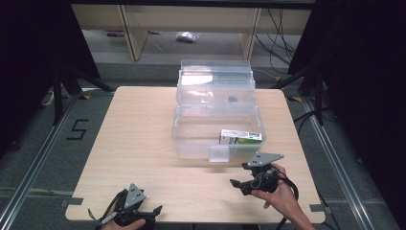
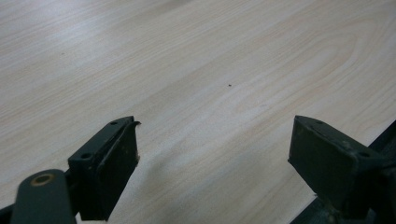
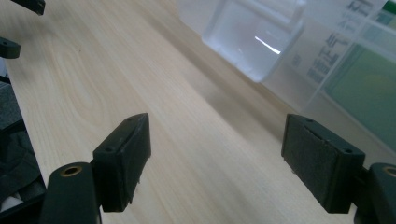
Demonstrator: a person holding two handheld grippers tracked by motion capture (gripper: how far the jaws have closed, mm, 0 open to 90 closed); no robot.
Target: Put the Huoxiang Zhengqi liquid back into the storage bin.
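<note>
A clear plastic box (image 1: 191,139) stands with its lid (image 1: 215,79) open at the middle back of the wooden table (image 1: 134,129). Inside it, at the front right, lies a green and white carton (image 1: 241,137). My right gripper (image 1: 238,175) hovers just in front of the box's latch (image 1: 219,154), pointing left, open and empty. In the right gripper view, the jaws of my right gripper (image 3: 217,154) stand wide over bare wood, with the latch (image 3: 252,37) and carton (image 3: 369,88) at the right. My left gripper (image 1: 155,211) rests at the table's front left edge, and my left gripper (image 2: 215,149) is open and empty.
Black stands (image 1: 60,91) flank the table on both sides. A floor mark "5" (image 1: 76,129) lies to the left. Wooden shelf legs (image 1: 129,31) and cables (image 1: 280,43) sit behind the table. The table's front edge runs close under both hands.
</note>
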